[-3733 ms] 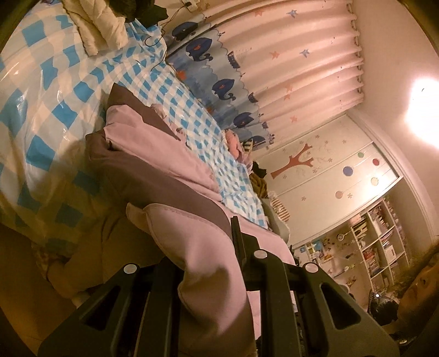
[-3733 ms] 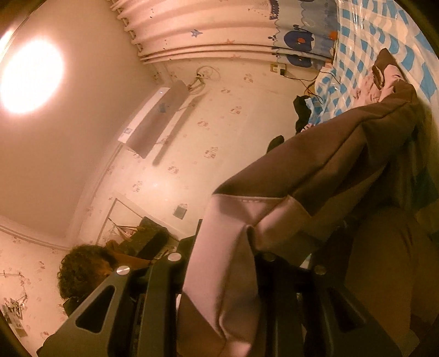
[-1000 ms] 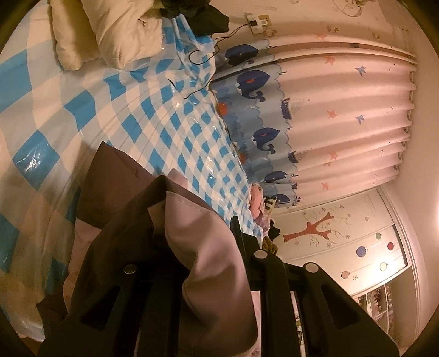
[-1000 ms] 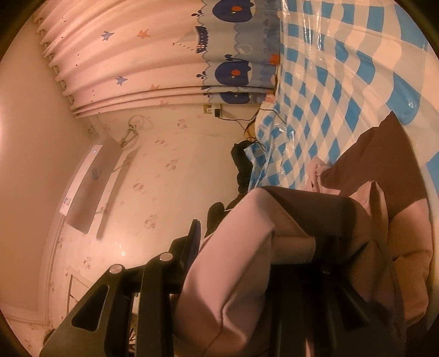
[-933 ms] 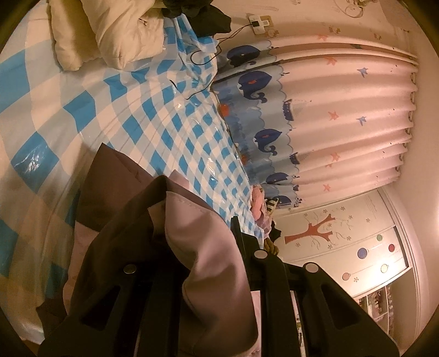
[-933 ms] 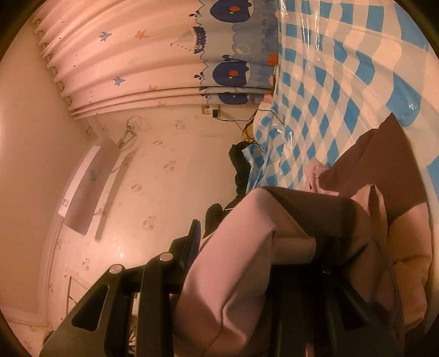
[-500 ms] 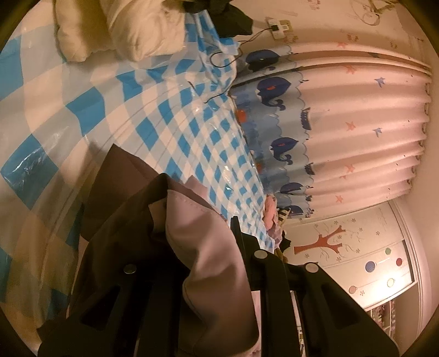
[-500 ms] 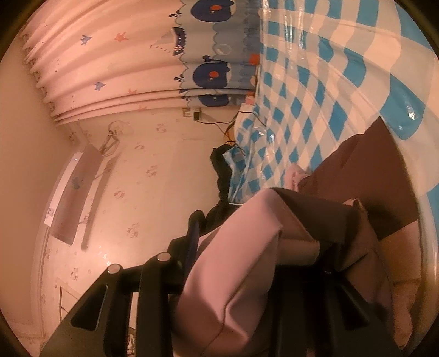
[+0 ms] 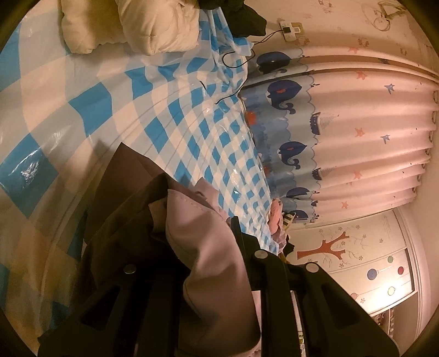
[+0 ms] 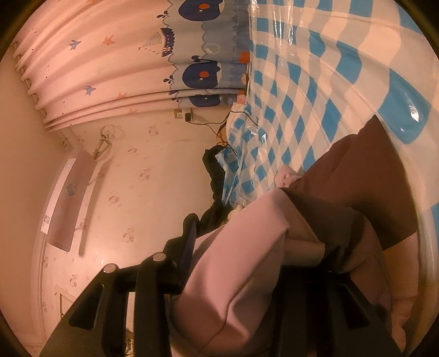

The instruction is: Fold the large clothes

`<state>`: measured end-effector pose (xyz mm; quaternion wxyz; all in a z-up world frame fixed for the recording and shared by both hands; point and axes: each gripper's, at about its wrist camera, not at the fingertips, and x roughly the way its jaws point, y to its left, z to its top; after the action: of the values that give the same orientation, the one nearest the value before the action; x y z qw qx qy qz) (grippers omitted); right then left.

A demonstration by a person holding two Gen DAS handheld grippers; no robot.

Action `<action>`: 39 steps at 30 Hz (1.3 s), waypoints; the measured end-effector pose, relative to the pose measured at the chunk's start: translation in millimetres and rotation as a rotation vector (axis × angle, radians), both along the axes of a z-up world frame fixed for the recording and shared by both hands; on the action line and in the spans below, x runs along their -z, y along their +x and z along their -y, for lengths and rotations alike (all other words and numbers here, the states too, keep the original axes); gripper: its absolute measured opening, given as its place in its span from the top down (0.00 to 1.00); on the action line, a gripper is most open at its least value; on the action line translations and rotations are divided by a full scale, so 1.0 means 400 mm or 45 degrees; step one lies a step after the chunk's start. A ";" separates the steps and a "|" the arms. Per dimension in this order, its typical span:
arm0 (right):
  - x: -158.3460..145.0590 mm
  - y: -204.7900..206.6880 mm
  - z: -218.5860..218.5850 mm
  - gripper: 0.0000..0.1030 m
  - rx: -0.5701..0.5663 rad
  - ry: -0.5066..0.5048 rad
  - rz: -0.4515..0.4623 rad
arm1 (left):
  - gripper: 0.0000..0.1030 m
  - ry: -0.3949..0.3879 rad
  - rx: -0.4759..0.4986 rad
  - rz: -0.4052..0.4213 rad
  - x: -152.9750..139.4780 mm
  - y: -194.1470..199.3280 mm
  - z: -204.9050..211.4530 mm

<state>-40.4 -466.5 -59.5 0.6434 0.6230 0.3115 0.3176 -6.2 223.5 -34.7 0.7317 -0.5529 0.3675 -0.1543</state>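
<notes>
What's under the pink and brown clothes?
The pink-and-brown garment lies on a blue-and-white checked plastic sheet covering the bed. Whatever is directly beneath the fabric is hidden.

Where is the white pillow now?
In the left wrist view the white pillow lies at the top, on the blue checked sheet, beside dark clothes.

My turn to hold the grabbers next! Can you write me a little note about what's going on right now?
Left gripper: shut on the pink and brown garment.
Right gripper: jaws have just been opening; a fold of the same garment sits between them, and it's hard to tell if the pads press on it.
Things: the garment's front part lies on the blue checked bed cover; a cream quilt is bunched at the far end.
Done: the held edge is brought over the garment on the bed.
Left: probably let go, smooth it, then fold again.
</notes>
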 end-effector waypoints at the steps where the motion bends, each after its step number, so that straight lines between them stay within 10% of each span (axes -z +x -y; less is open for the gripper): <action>1: 0.002 0.000 0.000 0.58 0.000 0.003 -0.013 | 0.84 -0.014 -0.011 -0.027 0.008 0.005 -0.002; 16: 0.082 0.084 -0.001 0.45 -0.014 0.074 -0.218 | 0.22 -0.244 -0.118 -0.169 0.049 0.092 -0.011; 25: 0.068 0.105 -0.006 0.25 -0.016 0.085 -0.238 | 0.14 -0.302 -0.161 -0.044 -0.048 0.069 -0.040; 33: 0.009 0.119 -0.003 0.10 0.058 0.036 -0.199 | 0.14 0.099 0.034 0.132 -0.165 0.030 0.055; 39: -0.166 0.083 -0.098 0.09 0.029 -0.616 0.039 | 0.14 0.675 0.258 0.240 -0.205 0.018 0.255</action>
<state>-7.1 -427.4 7.0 0.7821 0.4493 0.3618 0.2357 1.1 121.6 47.4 0.8624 -0.2862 0.3788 -0.1758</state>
